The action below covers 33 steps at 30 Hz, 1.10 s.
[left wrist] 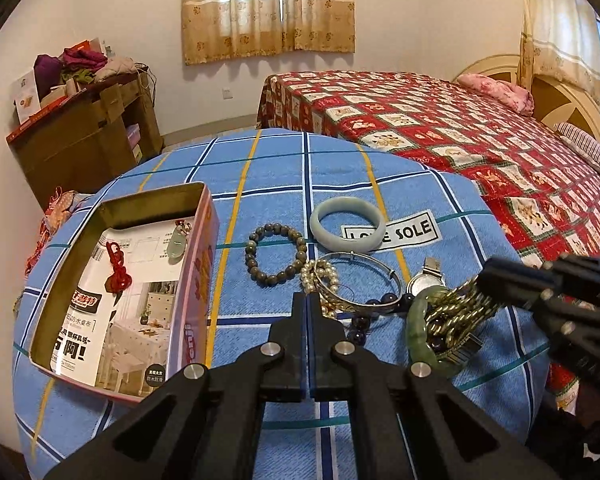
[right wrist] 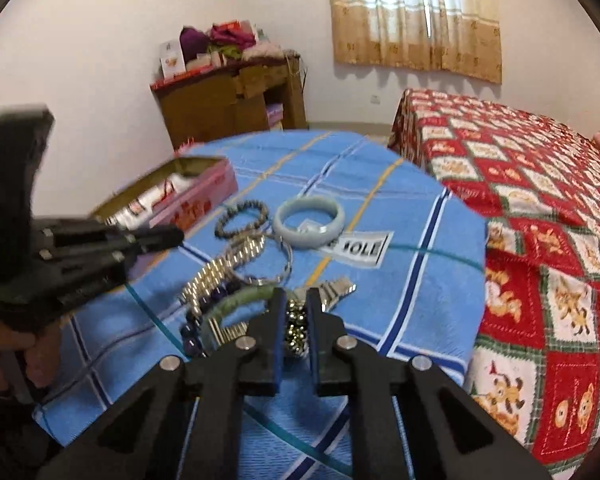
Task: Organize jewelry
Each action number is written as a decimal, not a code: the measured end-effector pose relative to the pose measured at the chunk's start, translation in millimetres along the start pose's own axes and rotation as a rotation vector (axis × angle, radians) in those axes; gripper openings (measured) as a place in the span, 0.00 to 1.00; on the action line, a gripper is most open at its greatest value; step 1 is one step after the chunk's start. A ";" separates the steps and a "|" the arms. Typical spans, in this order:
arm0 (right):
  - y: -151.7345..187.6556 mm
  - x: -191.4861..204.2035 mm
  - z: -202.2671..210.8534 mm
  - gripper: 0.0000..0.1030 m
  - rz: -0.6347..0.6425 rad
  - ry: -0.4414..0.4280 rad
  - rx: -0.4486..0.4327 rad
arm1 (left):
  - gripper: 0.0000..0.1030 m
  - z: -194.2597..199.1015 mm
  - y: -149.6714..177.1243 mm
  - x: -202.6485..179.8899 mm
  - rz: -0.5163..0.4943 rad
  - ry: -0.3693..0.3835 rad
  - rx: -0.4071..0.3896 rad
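Blue checked tablecloth [left wrist: 260,184] holds the jewelry pile, right gripper [right wrist: 296,312] pinching the dark beaded metal bracelet [right wrist: 296,330] beside the green jade bangle [left wrist: 420,332], left gripper [left wrist: 307,308] pressed together, empty, right of the open pink tin box [left wrist: 198,264].

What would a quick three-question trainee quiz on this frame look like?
1. True or false: a pendant lies in the tin.
2. The left hand-held gripper is: A open; B shut on nothing; C shut on a bangle.
3. What is the right hand-held gripper gripping?

Key: 1 true. 2 B. 3 the link bracelet.
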State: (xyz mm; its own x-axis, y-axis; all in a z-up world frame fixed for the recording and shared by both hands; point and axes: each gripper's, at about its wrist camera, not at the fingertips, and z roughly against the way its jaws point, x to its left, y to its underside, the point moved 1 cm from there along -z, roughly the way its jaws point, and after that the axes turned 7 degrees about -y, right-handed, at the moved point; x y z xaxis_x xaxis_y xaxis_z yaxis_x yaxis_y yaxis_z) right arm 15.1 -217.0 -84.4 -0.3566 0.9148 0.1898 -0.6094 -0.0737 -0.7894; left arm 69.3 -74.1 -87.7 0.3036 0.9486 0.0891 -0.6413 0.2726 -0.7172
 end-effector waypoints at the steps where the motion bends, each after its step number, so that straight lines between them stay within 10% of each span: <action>1: -2.6 0.3 2.2 0.11 -0.005 -0.005 -0.010 | 0.00 0.0 0.0 -0.1 -0.001 0.000 0.001; 20: -38.8 12.9 35.4 0.11 0.021 -0.040 -0.140 | 0.00 14.5 -15.2 22.6 0.081 0.045 -0.063; 26: -33.6 3.1 26.8 0.11 -0.001 -0.039 -0.122 | 0.03 -16.5 -22.0 6.6 0.048 0.037 0.034; 33: -30.5 -1.1 21.9 0.11 -0.012 -0.037 -0.111 | 0.46 -38.4 -19.5 -10.7 0.020 0.021 0.093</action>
State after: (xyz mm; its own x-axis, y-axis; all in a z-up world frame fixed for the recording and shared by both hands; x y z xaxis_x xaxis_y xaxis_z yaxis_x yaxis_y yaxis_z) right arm 18.5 -224.5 -47.8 -0.3775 0.8997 0.2193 -0.5323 -0.0170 -0.8464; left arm 105.6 -95.8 -101.2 0.3038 0.9508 0.0604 -0.7100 0.2682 -0.6511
